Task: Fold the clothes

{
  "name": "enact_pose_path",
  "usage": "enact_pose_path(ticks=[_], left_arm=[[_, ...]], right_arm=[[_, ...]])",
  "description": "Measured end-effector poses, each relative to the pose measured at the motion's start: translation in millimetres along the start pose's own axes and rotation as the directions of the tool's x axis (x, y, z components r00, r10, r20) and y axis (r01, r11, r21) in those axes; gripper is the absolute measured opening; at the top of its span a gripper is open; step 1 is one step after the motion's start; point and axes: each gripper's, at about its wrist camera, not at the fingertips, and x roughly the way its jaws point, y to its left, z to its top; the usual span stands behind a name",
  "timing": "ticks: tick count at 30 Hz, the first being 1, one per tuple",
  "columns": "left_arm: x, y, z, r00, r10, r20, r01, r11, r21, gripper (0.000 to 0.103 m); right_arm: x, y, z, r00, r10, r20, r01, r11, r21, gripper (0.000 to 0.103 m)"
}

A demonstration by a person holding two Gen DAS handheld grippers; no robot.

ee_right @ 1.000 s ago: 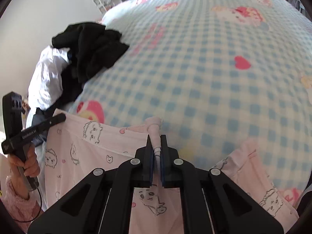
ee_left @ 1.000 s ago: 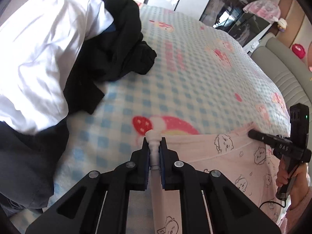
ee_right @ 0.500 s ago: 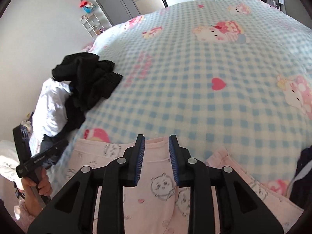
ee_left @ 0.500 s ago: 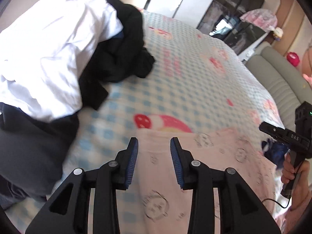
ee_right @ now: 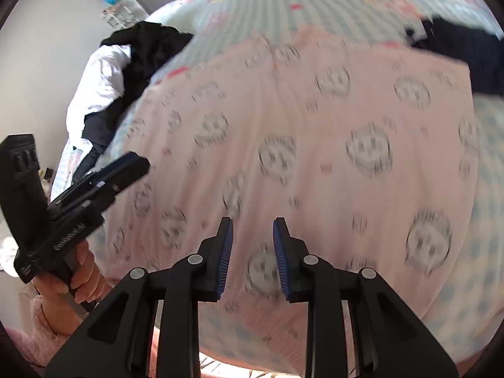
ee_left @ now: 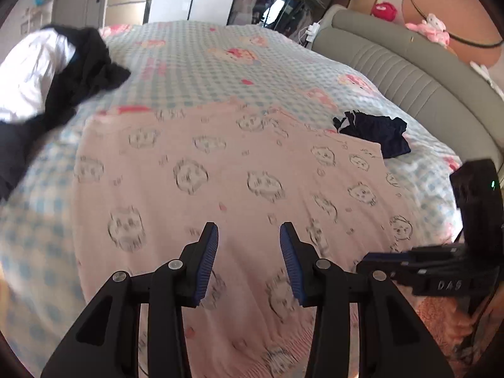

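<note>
Left wrist view shows the left gripper (ee_left: 249,233) with its fingers (ee_left: 209,245) parted and still opening, nothing pinched between them, where a second ago they were clamped on a bunched fold of the pink pyjama garment (ee_left: 220,170). That garment now lies spread flat on the checked bed cover (ee_left: 195,53), reaching from under the fingers to well beyond their tips; earlier only its near corner showed past them. Beyond the left finger, well apart, sits the pile of black and white clothes (ee_left: 63,72), which filled much of the frame before and now looks small. Beyond the right finger a small dark navy garment (ee_left: 375,132) touches the pink garment's far edge. Just beside the right finger is the right gripper (ee_left: 378,256), side-on in this view. Right wrist view has the right gripper (ee_right: 253,236) likewise let go: its fingers (ee_right: 226,245) stand slightly apart over the pink cloth with nothing between, after gripping a fold earlier. Left of them a hand (ee_right: 82,274) holds the left gripper (ee_right: 132,165) above the garment's edge.
</note>
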Motion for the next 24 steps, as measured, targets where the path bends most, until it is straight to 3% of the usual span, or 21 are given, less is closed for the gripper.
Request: enact_pose_path(ticks=[2,5,7,9,11,12,14,16,18,20,22,24], left_arm=[[-4,1,-22,0.998,0.046,-0.035,-0.047,0.998,-0.044,0.041],[-28,8,-45,0.998,0.056,-0.014,-0.057,0.990,-0.128,0.041],[-36,25,-56,0.999,0.021,-0.035,-0.030,0.963,-0.269,0.041],[-49,38,-66,0.999,0.034,-0.020,-0.039,0.919,-0.391,0.033],[-65,32,-69,0.993,0.119,0.028,-0.101,0.928,-0.359,0.033],[-65,27,-69,0.988,0.151,0.023,-0.135,0.937,-0.321,0.033],[-53,29,-74,0.982,0.181,-0.060,-0.190,0.935,-0.298,0.033],[-40,35,-83,0.966,0.209,-0.155,-0.247,0.923,-0.294,0.033],[-45,43,-91,0.967,0.203,-0.157,-0.243,0.919,-0.309,0.030],[-69,53,-93,0.991,0.134,-0.014,-0.128,0.904,-0.407,0.028],[-89,59,-92,0.987,0.107,0.116,-0.044,0.891,-0.452,0.032],[-89,53,-84,0.986,0.089,0.143,-0.024,0.915,-0.402,0.033]], right_arm=[[-3,-8,-32,1.000,0.008,0.020,-0.009,1.000,0.030,0.026],[-29,-16,-60,0.993,-0.014,0.118,0.008,0.999,0.052,0.026],[-40,-21,-65,0.980,-0.094,0.176,0.089,0.995,0.033,0.027],[-40,-36,-65,0.973,-0.182,0.145,0.170,0.981,0.093,0.028],[-48,-48,-66,0.982,-0.095,0.161,0.069,0.985,0.158,0.029],[-52,-48,-67,0.979,-0.101,0.175,0.075,0.986,0.149,0.029],[-53,-42,-68,0.972,-0.145,0.186,0.126,0.986,0.113,0.029],[-42,-48,-72,0.981,-0.145,0.127,0.127,0.983,0.136,0.029],[-33,-57,-79,0.985,-0.159,0.074,0.146,0.976,0.161,0.026],[-35,-64,-84,0.984,-0.169,0.058,0.156,0.969,0.190,0.021],[-48,-66,-84,0.984,-0.156,0.090,0.132,0.966,0.223,0.019],[-64,-62,-83,0.980,-0.103,0.168,0.062,0.971,0.231,0.027]])
